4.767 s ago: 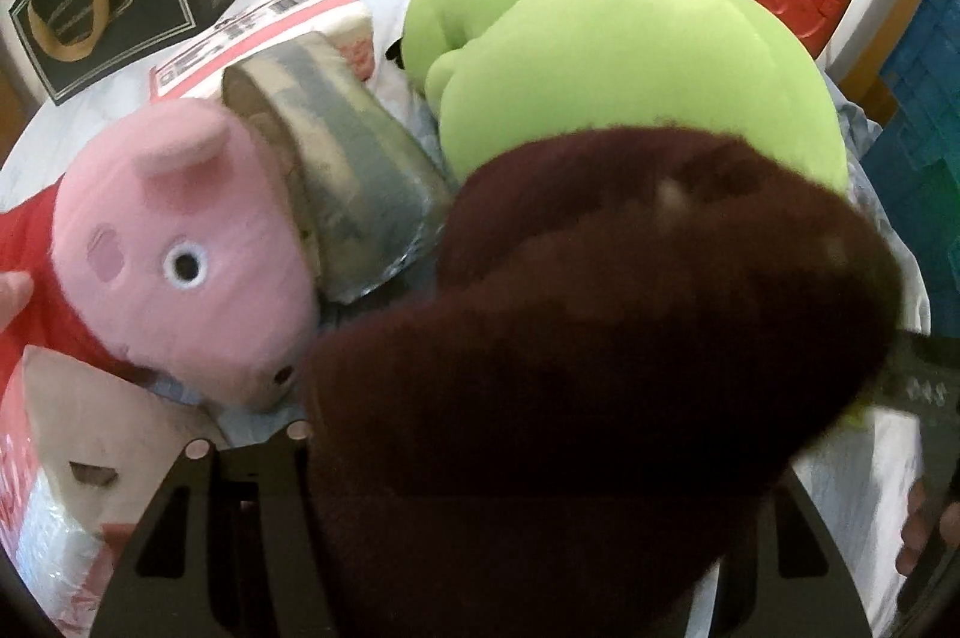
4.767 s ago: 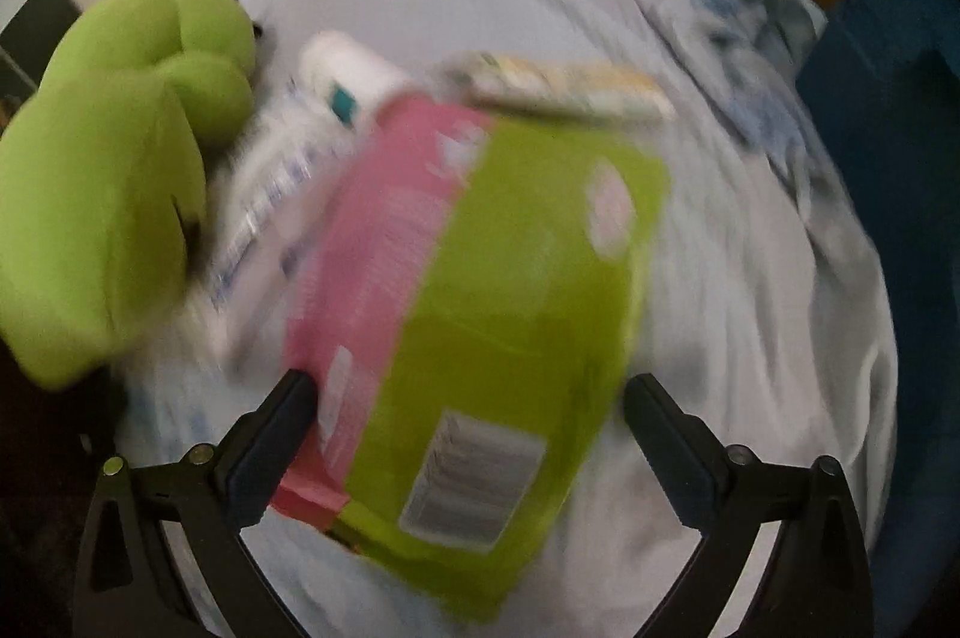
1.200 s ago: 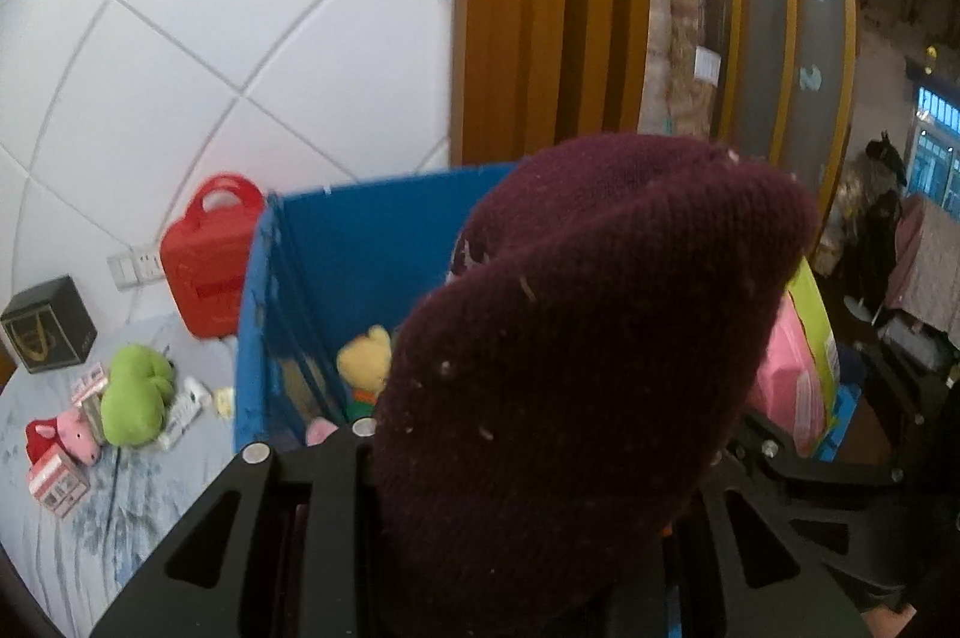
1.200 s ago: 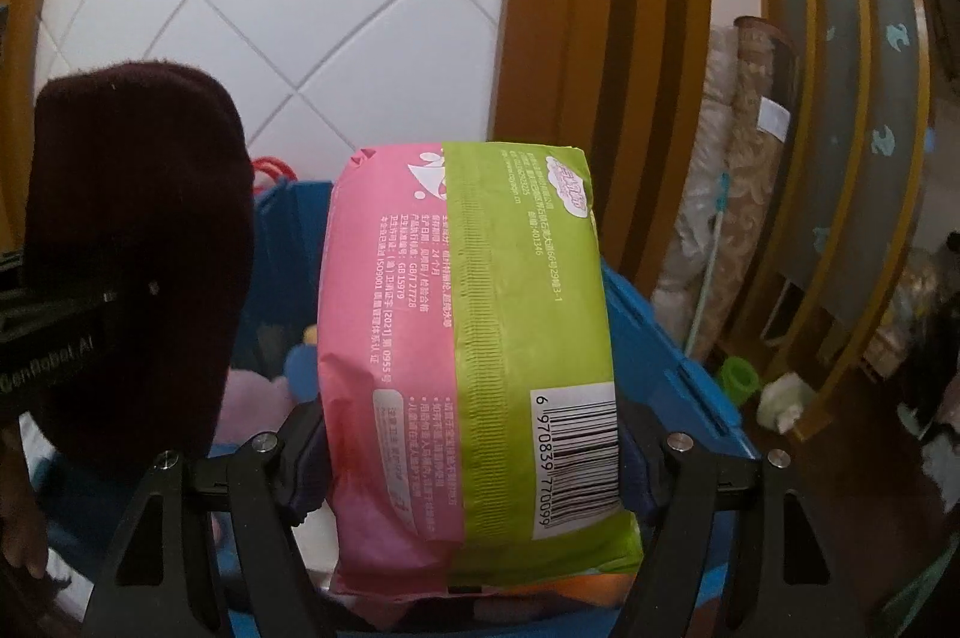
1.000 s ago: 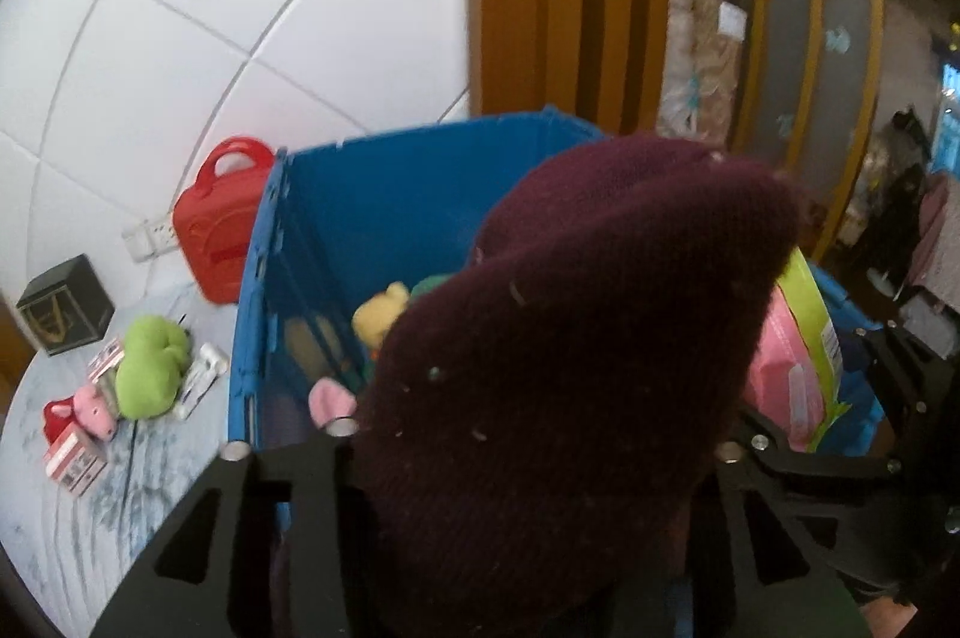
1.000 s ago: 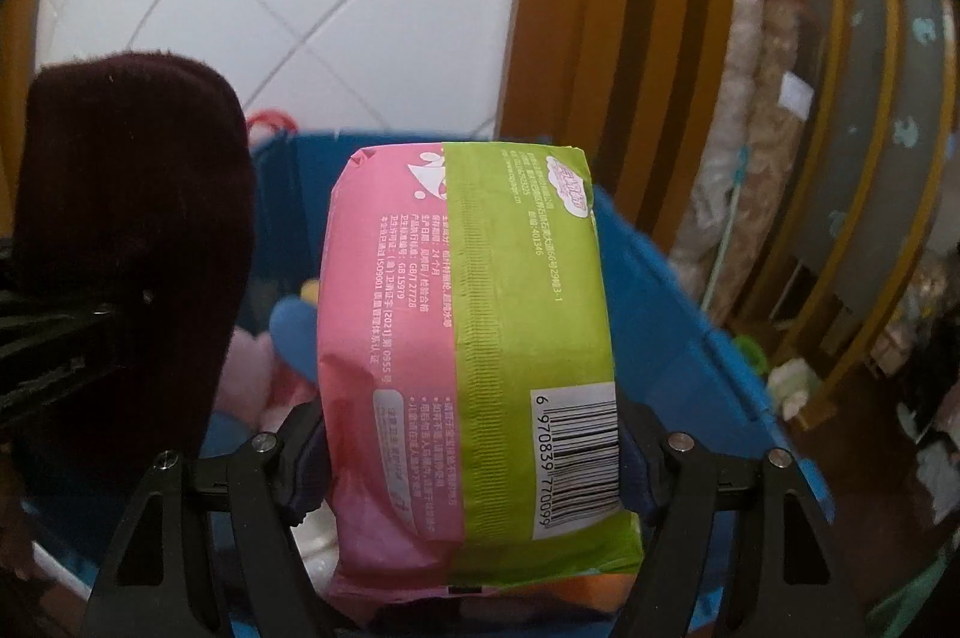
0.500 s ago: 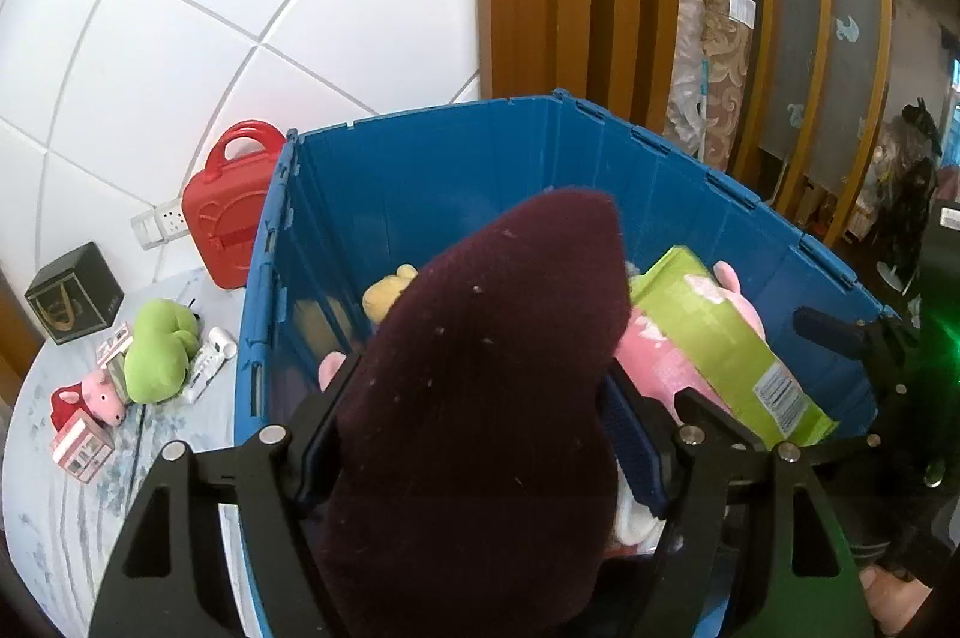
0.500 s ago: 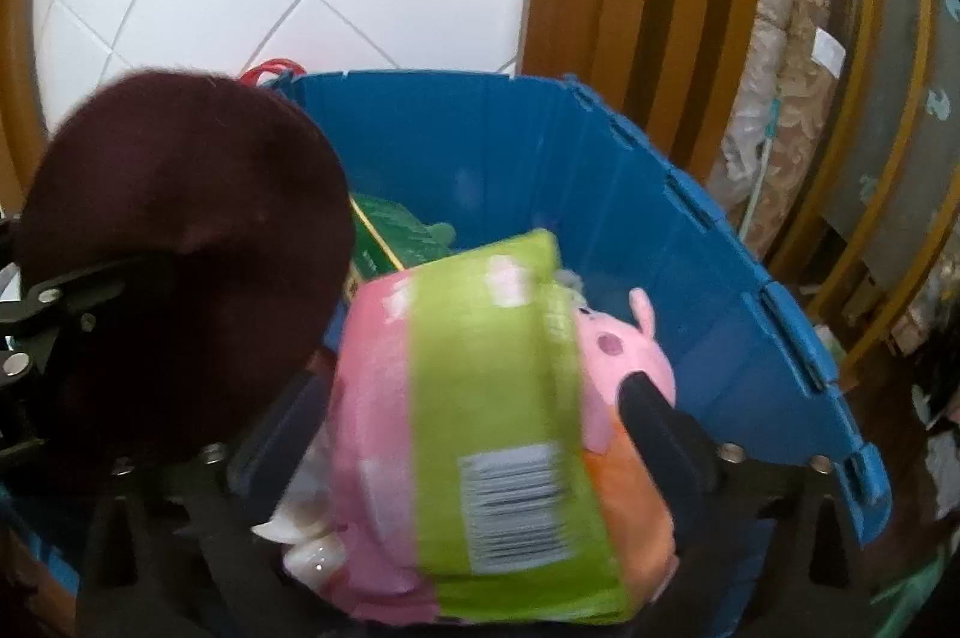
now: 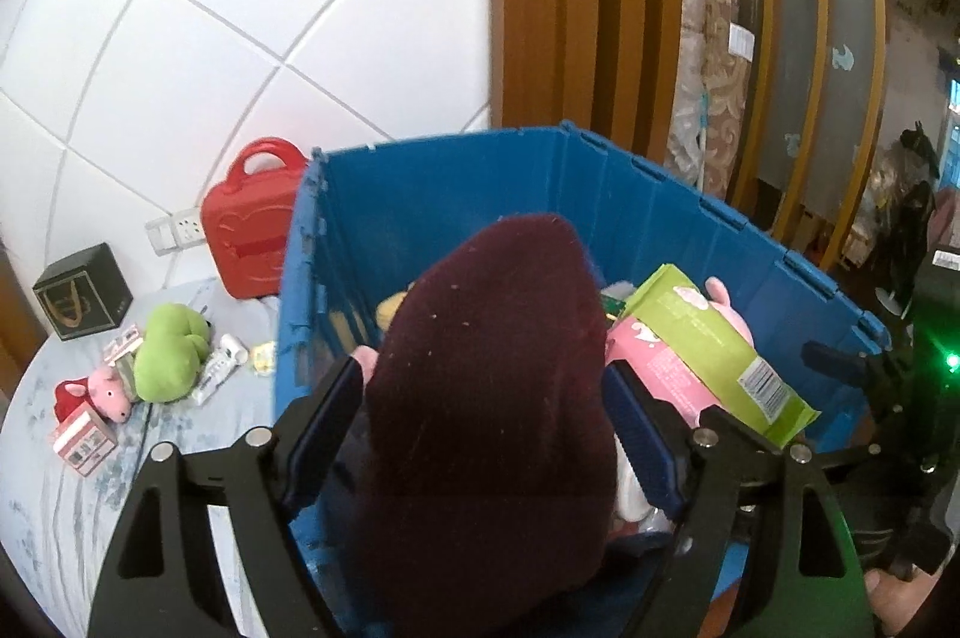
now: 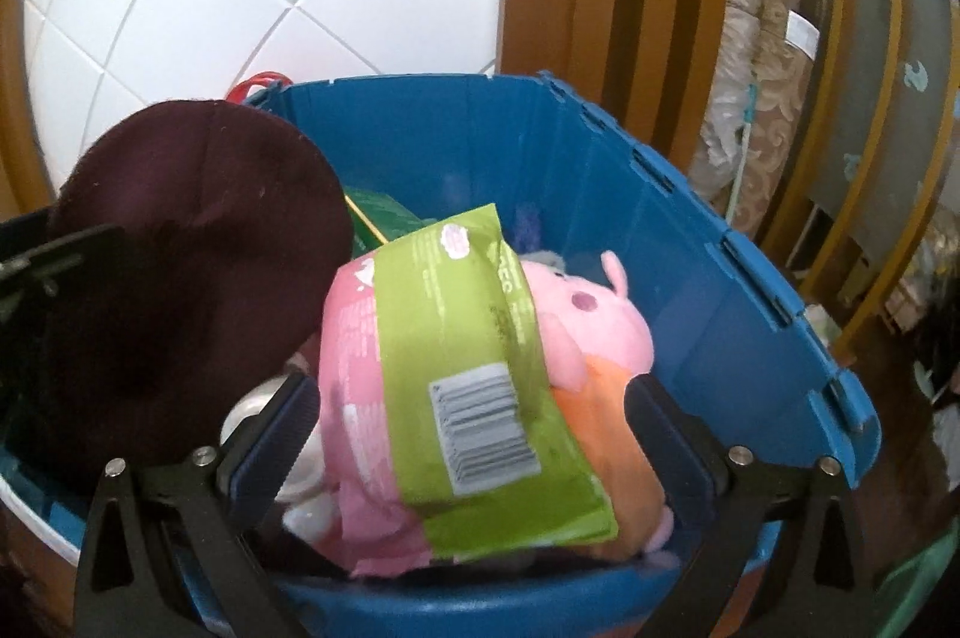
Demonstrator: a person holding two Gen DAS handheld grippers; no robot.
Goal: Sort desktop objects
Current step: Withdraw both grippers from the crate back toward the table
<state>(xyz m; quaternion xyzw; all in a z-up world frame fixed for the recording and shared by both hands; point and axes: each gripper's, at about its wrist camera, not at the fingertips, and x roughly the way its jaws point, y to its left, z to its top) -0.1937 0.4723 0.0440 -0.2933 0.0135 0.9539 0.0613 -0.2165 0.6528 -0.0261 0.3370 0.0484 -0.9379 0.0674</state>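
My left gripper [image 9: 483, 410] holds a dark maroon knit hat [image 9: 486, 386] between its jaws over the near edge of the blue bin [image 9: 456, 182]. The hat also shows at the left of the right wrist view [image 10: 192, 242]. My right gripper [image 10: 471, 434] is open above the bin [image 10: 690, 242]. The pink and green packet [image 10: 456, 368] lies free inside the bin, on a pink pig plush [image 10: 594, 314]. The packet also shows in the left wrist view [image 9: 708, 350].
On the grey-blue table at the left lie a green plush [image 9: 171, 353], a small pink pig plush [image 9: 108, 392], a white tube [image 9: 219, 362], a small box [image 9: 81, 437], a black box [image 9: 81, 290] and a red case [image 9: 252, 218]. Wooden slats stand behind the bin.
My right gripper opened and the packet dropped into the bin, where it now lies still. My left gripper lowered and tipped the hat toward the bin.
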